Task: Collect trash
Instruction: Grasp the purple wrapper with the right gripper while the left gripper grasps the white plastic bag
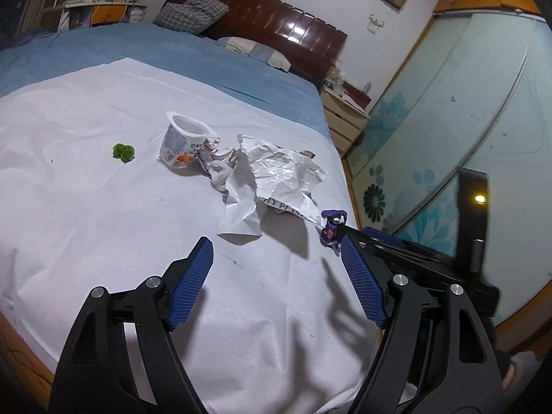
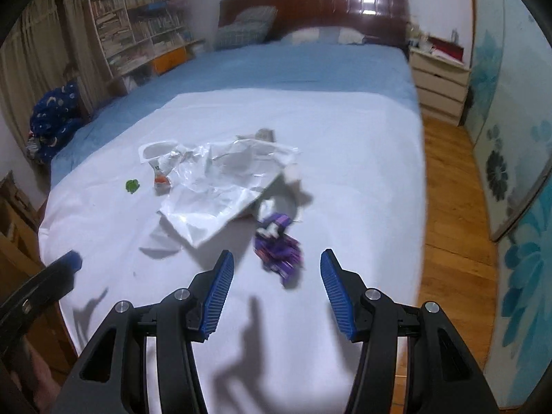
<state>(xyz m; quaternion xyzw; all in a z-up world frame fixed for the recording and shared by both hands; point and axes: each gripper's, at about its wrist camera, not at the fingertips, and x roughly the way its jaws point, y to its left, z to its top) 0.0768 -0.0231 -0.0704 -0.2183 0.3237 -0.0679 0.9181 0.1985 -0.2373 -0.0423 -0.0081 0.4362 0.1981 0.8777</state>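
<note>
Big bed w/ a blue sheet, and a white cloth spread over the near part. Dark shiny wood headboard at the back, 2 pillows vs. it. Bookshelf full of books on the left, tan curtain near it. Small pale drawers right of the bed. Wood floor. Sliding doors w/ blue flowers on the right. Walls are white.
</note>
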